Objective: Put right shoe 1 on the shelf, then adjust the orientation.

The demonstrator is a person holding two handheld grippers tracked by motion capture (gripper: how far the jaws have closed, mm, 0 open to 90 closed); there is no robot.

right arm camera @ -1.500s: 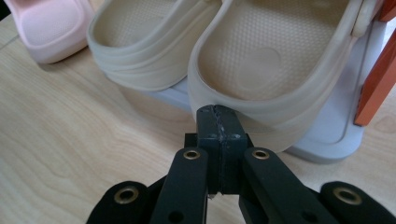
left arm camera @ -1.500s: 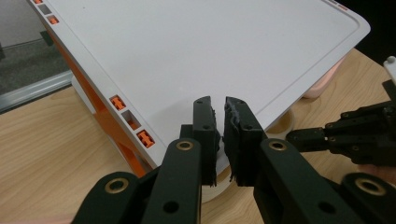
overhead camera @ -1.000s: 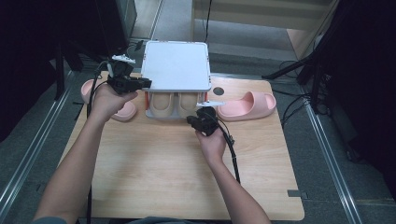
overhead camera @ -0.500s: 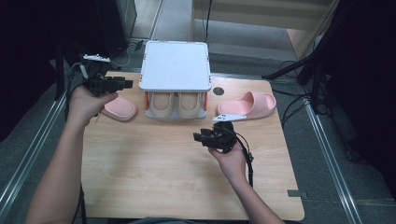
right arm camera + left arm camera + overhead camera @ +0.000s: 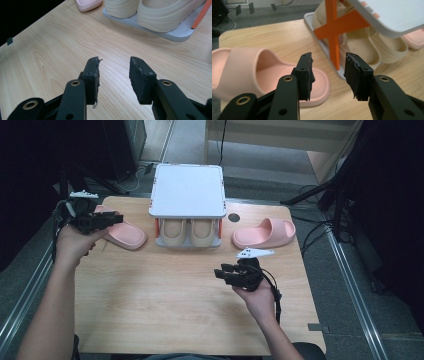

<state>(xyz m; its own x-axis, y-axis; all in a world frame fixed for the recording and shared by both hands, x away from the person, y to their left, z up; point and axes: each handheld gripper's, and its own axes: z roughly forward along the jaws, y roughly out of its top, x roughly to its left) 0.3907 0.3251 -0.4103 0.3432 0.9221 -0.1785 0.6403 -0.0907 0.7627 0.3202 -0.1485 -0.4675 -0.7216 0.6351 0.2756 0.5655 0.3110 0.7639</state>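
Observation:
A white-topped shoe rack (image 5: 187,190) with orange cross braces stands at the table's back middle, and a pair of beige slippers (image 5: 192,232) sits on its lower shelf. One pink slipper (image 5: 125,236) lies left of the rack and another pink slipper (image 5: 265,232) lies to its right. My left gripper (image 5: 117,217) hovers over the left pink slipper (image 5: 262,72), pointing at the rack. It is open, its jaws have just been closing a little, and nothing is between them. My right gripper (image 5: 220,272) hangs over bare wood in front of the rack. It is also open and empty, and its jaws have just been closing slightly.
The wooden table (image 5: 165,310) has broad bare wood in front of the rack. A dark round hole (image 5: 233,217) sits beside the rack's right corner. Cables and dark equipment surround the table on the floor. The beige slippers (image 5: 150,12) rest on the rack's grey base.
Both grippers have left the rack's front. The left one went left to the pink slipper, and the right one drew back toward the table's front right. Both jaws stand wider apart than one second ago.

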